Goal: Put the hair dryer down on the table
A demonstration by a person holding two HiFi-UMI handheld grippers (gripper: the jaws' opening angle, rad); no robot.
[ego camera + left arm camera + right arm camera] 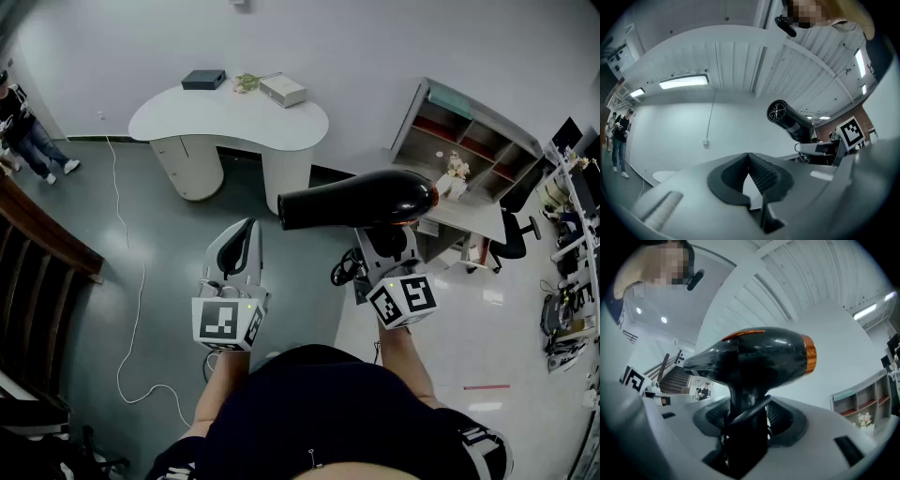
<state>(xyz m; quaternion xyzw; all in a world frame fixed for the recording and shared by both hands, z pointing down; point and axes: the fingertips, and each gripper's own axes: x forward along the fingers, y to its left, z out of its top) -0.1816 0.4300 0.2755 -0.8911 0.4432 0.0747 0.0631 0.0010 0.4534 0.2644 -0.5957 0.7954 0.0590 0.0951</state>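
Head view: the dryer (pixel 361 200) is in the air, its handle clamped in the right tongs (pixel 384 242). Left tongs (pixel 238 236) are together, empty. The bench (pixel 187 117) stands far left, well apart, so the whole put-down remains.

Head camera looks steeply down at the floor (pixel 169 234). Both gripper cameras sit close behind their jaws, tilted toward the ceiling (pixel 740 61). All share the hair dryer (pixel 361 202), two o'clock from overhead.

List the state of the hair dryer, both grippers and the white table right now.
hair dryer: held up by its handle, barrel roughly level
right gripper: shut on the hair dryer's handle
left gripper: jaws together, nothing between them
white table: hair dryer not yet on it
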